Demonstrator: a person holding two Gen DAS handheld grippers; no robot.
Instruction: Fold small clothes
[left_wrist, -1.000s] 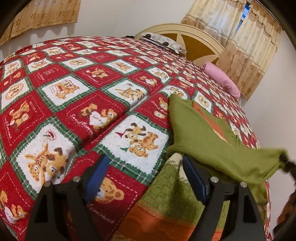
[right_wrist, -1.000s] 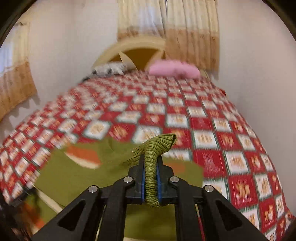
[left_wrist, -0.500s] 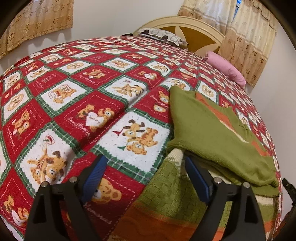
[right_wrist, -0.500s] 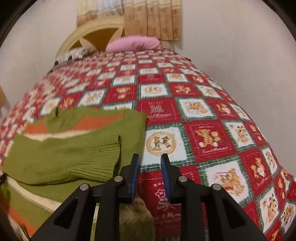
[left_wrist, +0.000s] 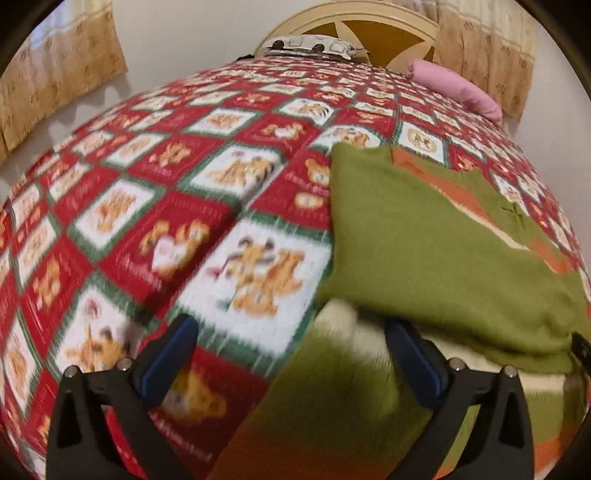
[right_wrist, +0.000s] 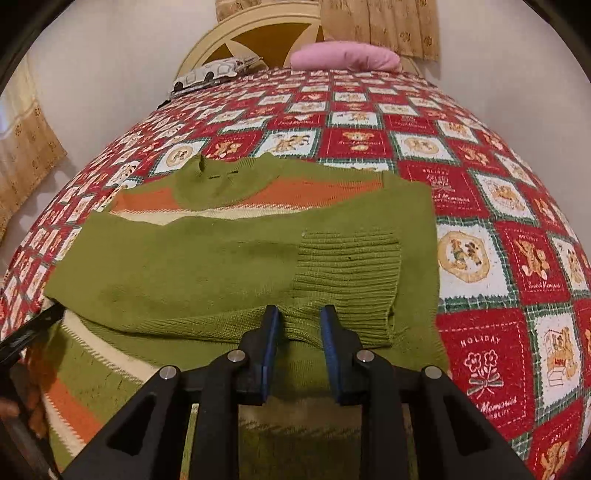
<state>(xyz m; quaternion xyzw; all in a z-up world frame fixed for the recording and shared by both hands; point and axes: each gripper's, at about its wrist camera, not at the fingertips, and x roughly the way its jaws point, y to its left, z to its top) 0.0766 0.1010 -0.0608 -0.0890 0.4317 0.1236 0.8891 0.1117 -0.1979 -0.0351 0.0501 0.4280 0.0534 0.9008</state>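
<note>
A green knit sweater (right_wrist: 184, 266) with orange and cream stripes lies flat on the bed, one sleeve folded across its body. The ribbed cuff (right_wrist: 347, 266) of that sleeve rests on the sweater just ahead of my right gripper (right_wrist: 300, 312). That gripper is open by a narrow gap with nothing pinched between its pads. In the left wrist view the sweater (left_wrist: 443, 258) fills the right half. My left gripper (left_wrist: 290, 325) hovers over the sweater's left edge, its jaws opening wide and gripping nothing. The picture there is blurred.
The bed's quilt (left_wrist: 147, 221) has red and white squares with bears. A pink pillow (right_wrist: 343, 59) and a patterned pillow (right_wrist: 210, 74) lie by the headboard (right_wrist: 258, 40). Curtains (left_wrist: 55, 81) hang to the left, and a bare wall runs along the bed's right side.
My right gripper let go of the sleeve cuff, which now lies across the sweater, and the gripper sank toward it. My left gripper's jaws spread wider as it shifted and rolled.
</note>
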